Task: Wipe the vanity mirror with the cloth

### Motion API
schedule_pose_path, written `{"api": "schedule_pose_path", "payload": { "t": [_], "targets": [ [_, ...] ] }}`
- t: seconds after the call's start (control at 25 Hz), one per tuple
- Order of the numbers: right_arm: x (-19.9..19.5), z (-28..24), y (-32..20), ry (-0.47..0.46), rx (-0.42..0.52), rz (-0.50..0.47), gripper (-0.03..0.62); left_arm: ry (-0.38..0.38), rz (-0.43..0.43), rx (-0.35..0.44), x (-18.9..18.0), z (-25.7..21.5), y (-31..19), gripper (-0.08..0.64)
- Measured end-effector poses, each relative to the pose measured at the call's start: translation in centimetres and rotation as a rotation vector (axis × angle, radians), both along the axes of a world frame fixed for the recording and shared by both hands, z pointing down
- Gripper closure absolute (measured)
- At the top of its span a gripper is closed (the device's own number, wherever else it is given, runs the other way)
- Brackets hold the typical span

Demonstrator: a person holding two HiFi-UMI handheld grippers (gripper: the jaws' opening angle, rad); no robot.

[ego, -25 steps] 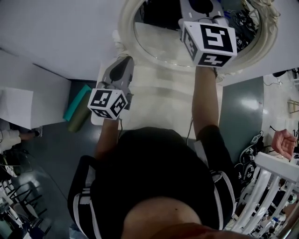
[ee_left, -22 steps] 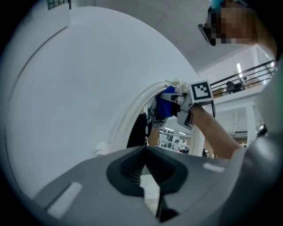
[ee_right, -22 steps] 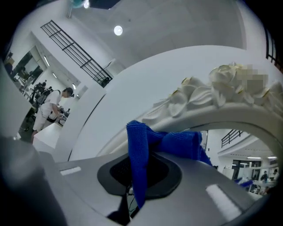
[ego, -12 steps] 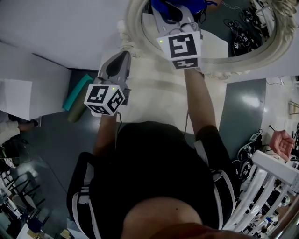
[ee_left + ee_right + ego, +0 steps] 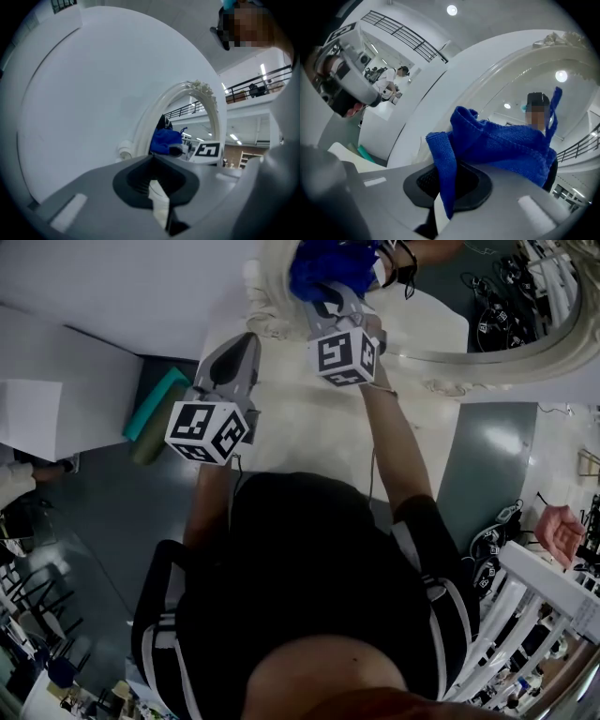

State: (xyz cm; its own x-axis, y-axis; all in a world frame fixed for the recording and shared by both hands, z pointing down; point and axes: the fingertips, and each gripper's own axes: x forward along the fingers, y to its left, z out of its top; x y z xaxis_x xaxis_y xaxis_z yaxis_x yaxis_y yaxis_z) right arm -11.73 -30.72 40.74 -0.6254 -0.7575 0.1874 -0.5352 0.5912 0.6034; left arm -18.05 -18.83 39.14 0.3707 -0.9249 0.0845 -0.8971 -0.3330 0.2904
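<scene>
The left gripper point(image 5: 242, 351) hangs over the pale counter point(image 5: 309, 442) just left of the mirror, its jaws together with nothing between them. To its right, the right gripper point(image 5: 330, 298) has its jaws clamped on the blue cloth point(image 5: 319, 266), which is bunched at the left edge of the vanity mirror point(image 5: 487, 360), by its cream frame.

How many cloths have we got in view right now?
1. The blue cloth is clamped in the right claw, held up at the mirror rim. The left claw is shut and holds none. More could lie out of view.
</scene>
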Motion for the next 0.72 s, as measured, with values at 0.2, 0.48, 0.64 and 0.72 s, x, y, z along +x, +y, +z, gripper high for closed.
{"api": "schedule_pose_path", "payload": {
  "t": [0.2, 0.48, 0.64, 0.72],
  "targets": [
    [1.9, 7.2, 0.2, 0.067, -0.105, -0.002, 0.568, -0.003, 0.009, -0.024, 0.3, 0.9, 0.5, 0.551],
    [5.5, 16.6, 0.6, 0.167, -0.355, 0.031, 0.568, -0.002, 0.022, -0.061, 0.9, 2.2, 0.9, 0.551],
    [6.7, 19.6, 0.9, 0.108, -0.484, 0.052, 0.568, -0.004, 0.032, -0.077, 1.0, 2.9, 1.4, 0.551],
    [6.8, 20.3, 1.0, 0.062, -0.531, 0.062, 0.568, -0.007, 0.038, -0.083, 1.0, 3.3, 1.6, 0.551]
  ]
}}
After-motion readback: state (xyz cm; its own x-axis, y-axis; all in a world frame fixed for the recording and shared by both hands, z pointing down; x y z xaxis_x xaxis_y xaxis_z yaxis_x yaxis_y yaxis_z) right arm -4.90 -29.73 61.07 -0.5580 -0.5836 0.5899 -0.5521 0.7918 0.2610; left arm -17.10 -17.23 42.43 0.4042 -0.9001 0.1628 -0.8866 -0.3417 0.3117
